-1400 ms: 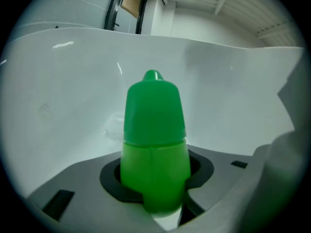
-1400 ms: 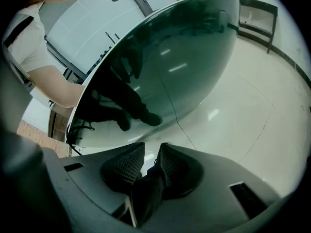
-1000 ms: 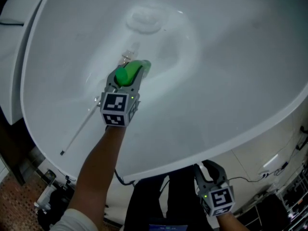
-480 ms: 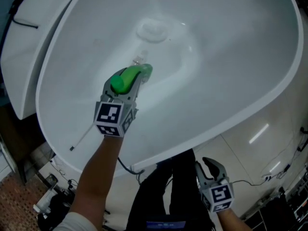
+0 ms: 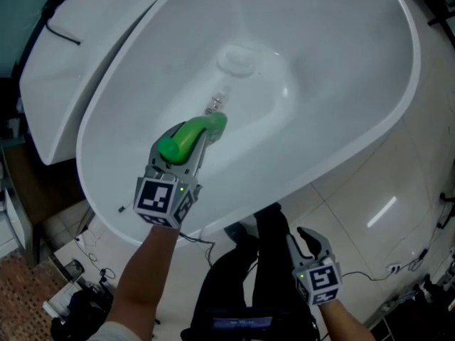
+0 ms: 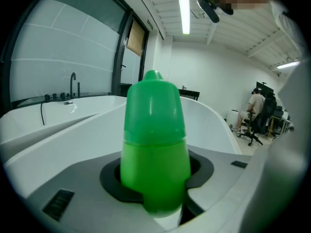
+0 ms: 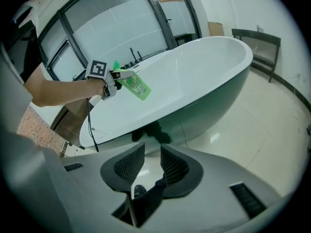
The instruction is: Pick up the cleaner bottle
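The green cleaner bottle (image 5: 190,135) hangs in the air over the white bathtub (image 5: 106,112), with my left gripper (image 5: 183,148) shut on it. In the left gripper view the bottle (image 6: 154,144) fills the middle, wedged between the dark pads. From the right gripper view the bottle (image 7: 133,85) tilts down to the right from the left gripper (image 7: 114,79), above the tub (image 7: 204,67). My right gripper (image 5: 309,244) is low outside the tub over the floor. Its jaws (image 7: 151,166) stand a little apart with nothing between them.
A drain (image 5: 238,59) and a small clear object (image 5: 217,102) lie on the tub's floor. Dark trousers and a shoe (image 5: 249,275) stand by the tub's outer wall on glossy tiles. A tap (image 6: 73,84) rises at the far rim. A person (image 6: 255,110) sits on a chair far away.
The left gripper has lifted the green bottle higher above the tub's floor. The tub now looks smaller and more of its rim shows. The right gripper has risen slightly.
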Demonstrator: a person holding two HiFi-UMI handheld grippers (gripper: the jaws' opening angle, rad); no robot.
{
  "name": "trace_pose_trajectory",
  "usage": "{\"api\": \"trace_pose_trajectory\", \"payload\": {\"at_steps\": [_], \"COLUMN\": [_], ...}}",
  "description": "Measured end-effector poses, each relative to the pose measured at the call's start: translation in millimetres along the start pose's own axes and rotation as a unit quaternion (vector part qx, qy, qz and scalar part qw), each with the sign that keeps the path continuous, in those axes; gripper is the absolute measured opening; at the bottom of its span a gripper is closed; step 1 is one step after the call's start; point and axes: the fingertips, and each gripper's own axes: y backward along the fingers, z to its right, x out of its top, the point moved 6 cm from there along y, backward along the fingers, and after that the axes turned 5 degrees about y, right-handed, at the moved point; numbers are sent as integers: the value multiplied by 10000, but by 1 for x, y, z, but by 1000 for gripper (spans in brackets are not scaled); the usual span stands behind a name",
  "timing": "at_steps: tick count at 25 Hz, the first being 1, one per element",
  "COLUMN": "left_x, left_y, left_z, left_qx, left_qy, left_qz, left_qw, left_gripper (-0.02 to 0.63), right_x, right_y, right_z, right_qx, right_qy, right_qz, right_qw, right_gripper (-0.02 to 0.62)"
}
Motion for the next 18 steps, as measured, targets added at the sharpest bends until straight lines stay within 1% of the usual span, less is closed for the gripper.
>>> {"api": "trace_pose_trajectory", "payload": {"at_steps": [5, 9, 13, 18], "left_x": [17, 28, 37, 54], "left_y": [50, 79, 100, 123], "left_z": [9, 9, 8, 8], "left_qx": [93, 158, 280, 328], "left_qy": [70, 6, 6, 49], "left_qz": [-59, -52, -9, 139], "left_qw": [9999, 9999, 9996, 9994], "left_gripper": [172, 172, 172, 172], "right_x": [19, 30, 33, 46], "right_y": [21, 32, 40, 56], "right_z": [-13, -26, -32, -39], "right_qx": [-24, 4, 37, -29], "right_qy": [186, 346, 535, 669], "right_qz": [278, 407, 584, 581], "right_qw": [9994, 9986, 9969, 9961], "right_gripper": [114, 114, 114, 114]}}
